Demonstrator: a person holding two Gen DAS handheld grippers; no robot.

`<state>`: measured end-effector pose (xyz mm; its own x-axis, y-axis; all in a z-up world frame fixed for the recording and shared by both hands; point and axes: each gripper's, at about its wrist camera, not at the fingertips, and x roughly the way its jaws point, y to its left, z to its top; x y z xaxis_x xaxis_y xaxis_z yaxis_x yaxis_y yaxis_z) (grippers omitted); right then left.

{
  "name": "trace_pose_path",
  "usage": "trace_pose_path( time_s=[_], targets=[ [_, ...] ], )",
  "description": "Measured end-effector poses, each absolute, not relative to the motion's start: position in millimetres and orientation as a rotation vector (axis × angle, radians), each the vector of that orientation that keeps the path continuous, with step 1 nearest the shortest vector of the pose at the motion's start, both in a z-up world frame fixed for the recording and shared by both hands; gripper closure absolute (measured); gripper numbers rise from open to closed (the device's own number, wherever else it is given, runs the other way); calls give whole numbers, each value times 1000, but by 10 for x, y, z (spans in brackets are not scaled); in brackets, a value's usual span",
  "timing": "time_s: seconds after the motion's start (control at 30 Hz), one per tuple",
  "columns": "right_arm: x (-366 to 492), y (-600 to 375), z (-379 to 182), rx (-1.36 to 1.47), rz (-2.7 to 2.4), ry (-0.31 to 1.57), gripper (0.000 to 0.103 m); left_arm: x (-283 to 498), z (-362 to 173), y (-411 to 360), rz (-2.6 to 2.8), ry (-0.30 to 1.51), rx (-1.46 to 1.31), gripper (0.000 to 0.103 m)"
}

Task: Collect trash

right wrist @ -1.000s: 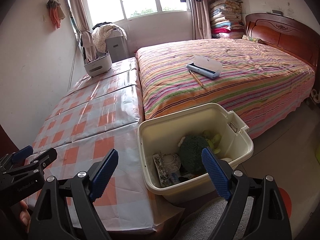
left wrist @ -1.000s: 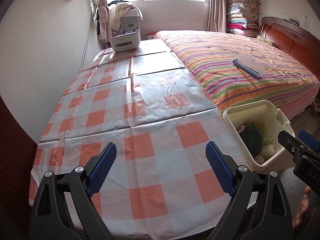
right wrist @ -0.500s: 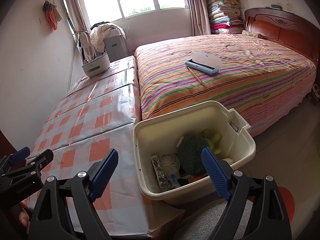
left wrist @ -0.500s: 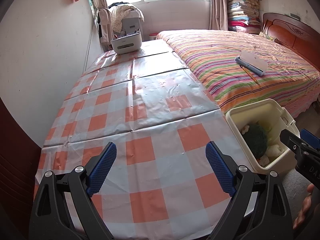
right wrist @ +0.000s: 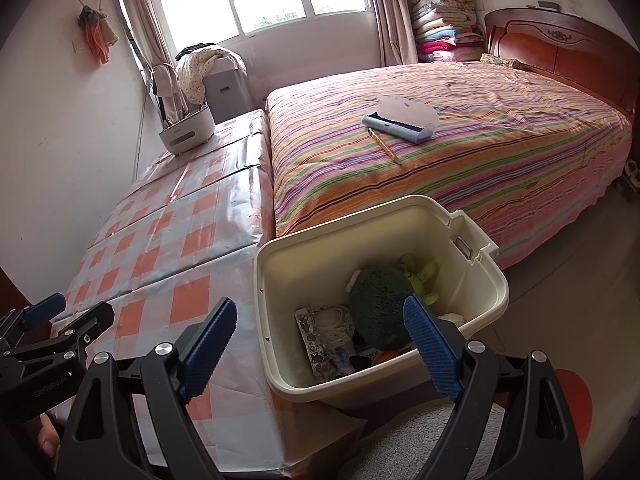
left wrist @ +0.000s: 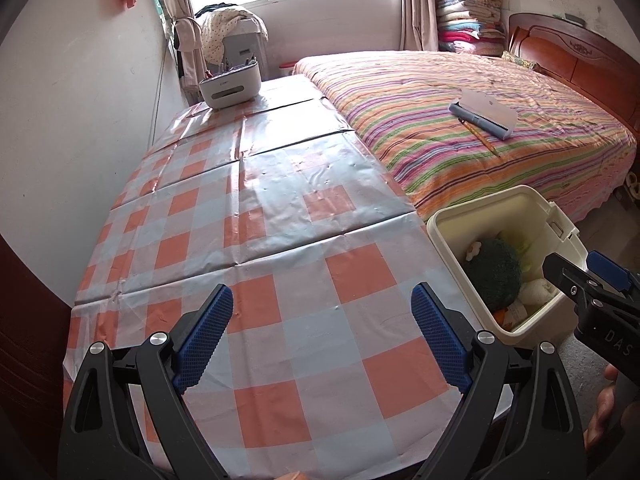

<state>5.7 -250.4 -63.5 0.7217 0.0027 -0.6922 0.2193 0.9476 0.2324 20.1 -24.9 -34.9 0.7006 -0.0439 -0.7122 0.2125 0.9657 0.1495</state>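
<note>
A cream plastic bin [right wrist: 474, 292] [left wrist: 556, 232] stands on the floor between the checked table and the bed. Inside lie a dark green fuzzy ball [right wrist: 380, 308] [left wrist: 494, 274], a patterned card, a light green soft toy and other scraps. My right gripper [right wrist: 320, 340] is open over the bin's near rim with nothing between its blue pads. My left gripper [left wrist: 322, 332] hangs open above the table's near end, empty. Each gripper shows at the other view's edge.
The table [left wrist: 256, 240] wears an orange and blue checked cloth, with a white organiser box [left wrist: 230, 88] at its far end. On the striped bed [right wrist: 460, 148] lie a blue-edged lint brush [right wrist: 400, 120] and a pencil [right wrist: 384, 146]. A wall runs along the left.
The left view has drifted slightly, so the bin and table sit a little further right and lower in it. The right gripper stays over the bin. Both jaws stay as wide as before.
</note>
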Motion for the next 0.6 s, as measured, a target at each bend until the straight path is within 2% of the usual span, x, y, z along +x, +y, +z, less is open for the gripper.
trace_pose_path(
  time_s=[0.6],
  targets=[
    [-13,-2745,-738,343,-166,769,20,194,-359,-630,-219,777,279,14]
  ],
)
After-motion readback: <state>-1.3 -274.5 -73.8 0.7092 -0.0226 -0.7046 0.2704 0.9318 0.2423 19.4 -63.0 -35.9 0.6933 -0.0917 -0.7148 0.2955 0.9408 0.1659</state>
